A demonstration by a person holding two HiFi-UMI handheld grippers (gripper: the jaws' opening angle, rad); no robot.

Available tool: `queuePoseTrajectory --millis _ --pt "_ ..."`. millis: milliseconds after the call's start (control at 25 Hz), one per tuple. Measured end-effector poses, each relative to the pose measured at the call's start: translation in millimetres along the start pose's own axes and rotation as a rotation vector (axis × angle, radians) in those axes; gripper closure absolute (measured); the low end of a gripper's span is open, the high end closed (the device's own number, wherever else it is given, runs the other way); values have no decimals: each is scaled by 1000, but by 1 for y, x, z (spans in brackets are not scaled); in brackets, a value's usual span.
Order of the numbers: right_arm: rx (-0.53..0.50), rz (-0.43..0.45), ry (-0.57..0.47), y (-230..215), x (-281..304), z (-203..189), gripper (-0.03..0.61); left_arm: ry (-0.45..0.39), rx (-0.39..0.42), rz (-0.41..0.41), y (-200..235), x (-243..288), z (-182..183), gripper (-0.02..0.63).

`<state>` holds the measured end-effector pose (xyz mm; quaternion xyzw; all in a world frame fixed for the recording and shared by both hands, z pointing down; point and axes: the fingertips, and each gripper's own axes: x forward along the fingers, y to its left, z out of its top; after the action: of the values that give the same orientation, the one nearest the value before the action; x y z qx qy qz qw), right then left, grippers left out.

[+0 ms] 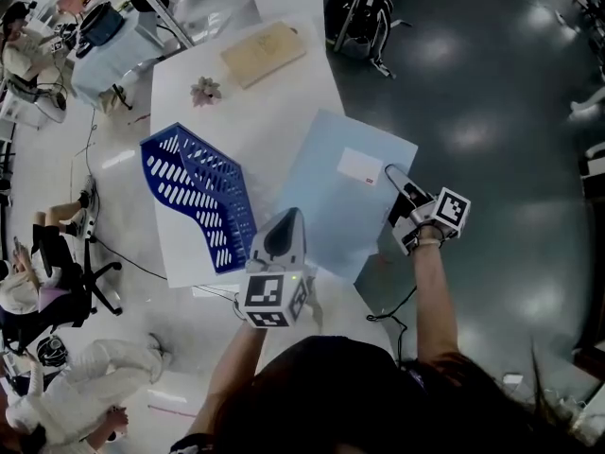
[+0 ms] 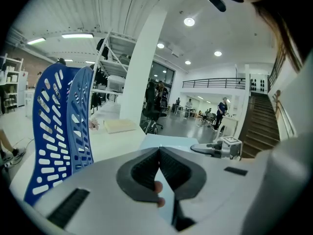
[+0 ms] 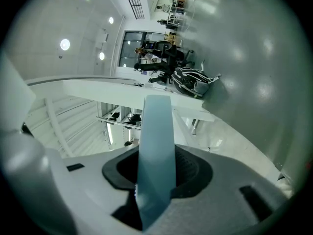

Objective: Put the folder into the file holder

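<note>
A light blue folder (image 1: 331,197) with a white label hangs tilted over the right edge of the white table (image 1: 248,121), carried between both grippers. My left gripper (image 1: 284,227) is shut on its near edge; in the left gripper view the pads meet on the pale sheet (image 2: 168,142). At the folder's right edge my right gripper (image 1: 397,185) is shut on it, and the sheet (image 3: 156,146) runs edge-on between its pads. The blue perforated file holder (image 1: 198,197) stands on the table just left of the folder, also in the left gripper view (image 2: 58,131).
A wooden board (image 1: 263,53) and a small pinkish flower-shaped thing (image 1: 205,90) lie at the table's far end. A black bag (image 1: 361,12) sits on the dark floor beyond. People sit at the left (image 1: 57,395). Cables hang below the table's near edge.
</note>
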<state>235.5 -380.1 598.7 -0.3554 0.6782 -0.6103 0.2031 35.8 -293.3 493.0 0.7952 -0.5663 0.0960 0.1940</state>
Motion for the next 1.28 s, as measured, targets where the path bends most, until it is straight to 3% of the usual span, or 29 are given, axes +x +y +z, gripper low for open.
queuePoseTrajectory --millis 1280 --pt "-155 -17 -329 95 -107 -26 433 -53 60 -77 9 -93 13 607"
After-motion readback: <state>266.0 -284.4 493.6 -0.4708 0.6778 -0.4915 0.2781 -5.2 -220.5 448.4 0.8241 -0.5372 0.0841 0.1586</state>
